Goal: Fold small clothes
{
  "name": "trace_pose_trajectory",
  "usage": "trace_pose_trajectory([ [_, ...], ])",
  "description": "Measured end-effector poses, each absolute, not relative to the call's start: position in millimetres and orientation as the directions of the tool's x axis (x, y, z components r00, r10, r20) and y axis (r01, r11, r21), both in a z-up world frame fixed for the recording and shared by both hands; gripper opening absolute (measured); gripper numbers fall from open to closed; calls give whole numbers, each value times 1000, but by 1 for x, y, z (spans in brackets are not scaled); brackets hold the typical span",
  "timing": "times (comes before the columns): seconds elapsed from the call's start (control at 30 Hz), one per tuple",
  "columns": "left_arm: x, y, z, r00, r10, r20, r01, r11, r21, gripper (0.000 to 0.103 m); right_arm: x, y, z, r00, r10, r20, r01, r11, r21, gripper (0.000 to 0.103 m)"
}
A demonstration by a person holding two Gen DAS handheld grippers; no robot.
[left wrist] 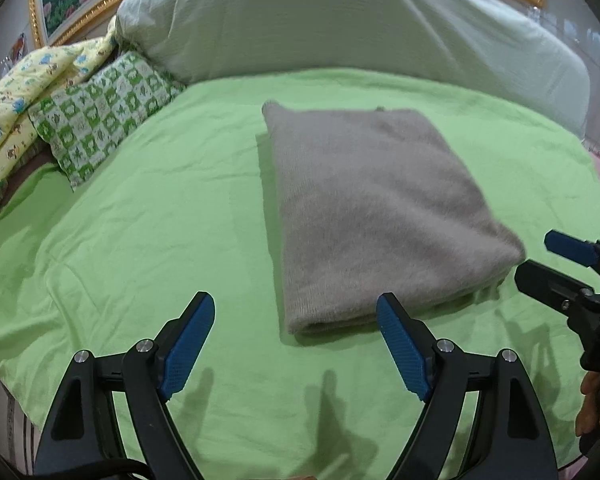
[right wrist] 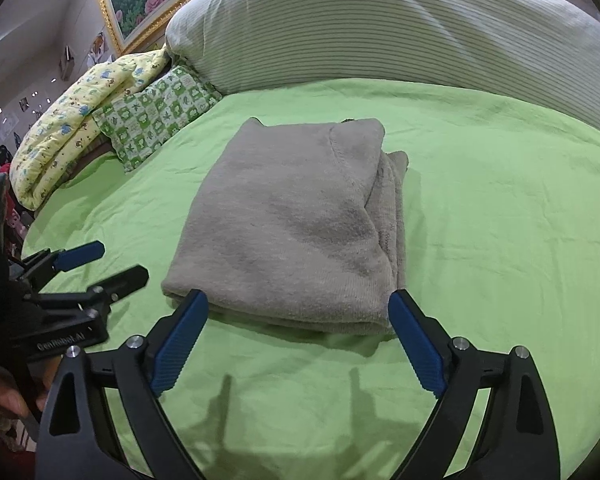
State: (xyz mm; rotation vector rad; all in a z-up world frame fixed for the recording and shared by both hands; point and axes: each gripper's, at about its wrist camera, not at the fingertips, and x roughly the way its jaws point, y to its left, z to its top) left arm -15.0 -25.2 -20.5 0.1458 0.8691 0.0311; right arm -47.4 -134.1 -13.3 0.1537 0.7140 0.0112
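A folded grey sweater (right wrist: 288,232) lies mid-bed on the green sheet (right wrist: 500,240), the left gripper (left wrist: 296,340) and right gripper (right wrist: 300,340) both spread wide and empty at its near edge, where a careless nudge could undo the loose layers.

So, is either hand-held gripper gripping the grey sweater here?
No: the folded grey sweater lies free on the green sheet, and both grippers stand open.
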Motion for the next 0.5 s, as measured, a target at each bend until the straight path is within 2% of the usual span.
trace_pose_trajectory([
  [0.5, -9, -21, -30, 610, 107, -785, -2, 991, 134, 83, -43, -138, -28, 740, 57, -670, 52, 989, 141, 92],
])
